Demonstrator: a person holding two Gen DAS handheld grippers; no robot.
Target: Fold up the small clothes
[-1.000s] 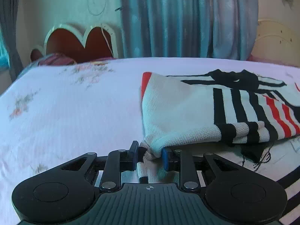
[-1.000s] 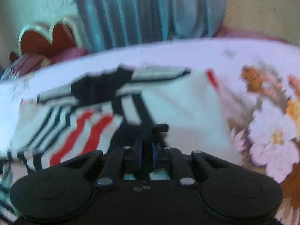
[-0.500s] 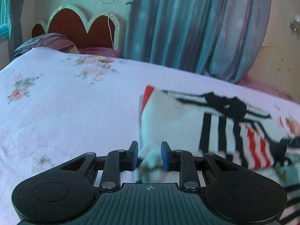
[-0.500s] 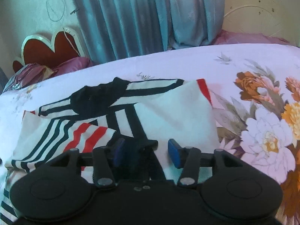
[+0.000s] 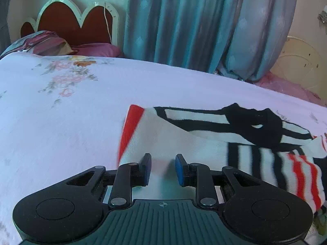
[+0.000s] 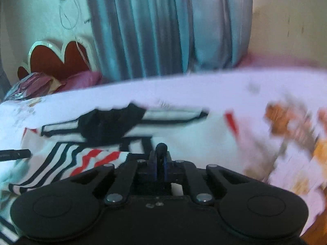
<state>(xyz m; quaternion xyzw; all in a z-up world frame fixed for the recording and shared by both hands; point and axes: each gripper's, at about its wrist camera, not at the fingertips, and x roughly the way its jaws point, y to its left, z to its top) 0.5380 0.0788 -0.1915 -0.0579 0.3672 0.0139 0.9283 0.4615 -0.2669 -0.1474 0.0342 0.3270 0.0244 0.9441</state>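
Observation:
A small white knit garment [image 5: 184, 143] with black and red stripes lies partly folded on the bed. It also shows in the right wrist view [image 6: 184, 134]. My left gripper [image 5: 163, 170] is open over the garment's near white edge, with nothing between its blue pads. My right gripper [image 6: 160, 163] is shut on a dark fold of the garment [image 6: 161, 148] that sticks up between the pads. The right wrist view is blurred by motion.
The bed sheet [image 5: 61, 122] is pale with flower prints. A scalloped red headboard [image 5: 71, 24] and pillows [image 5: 51, 45] stand at the far left. Blue curtains [image 5: 194, 24] hang behind the bed. Large flower prints [image 6: 296, 132] lie right of the garment.
My left gripper let go of the garment's cuff and opened wider above the white edge. My right gripper opened half a second ago and has now shut on a dark fold.

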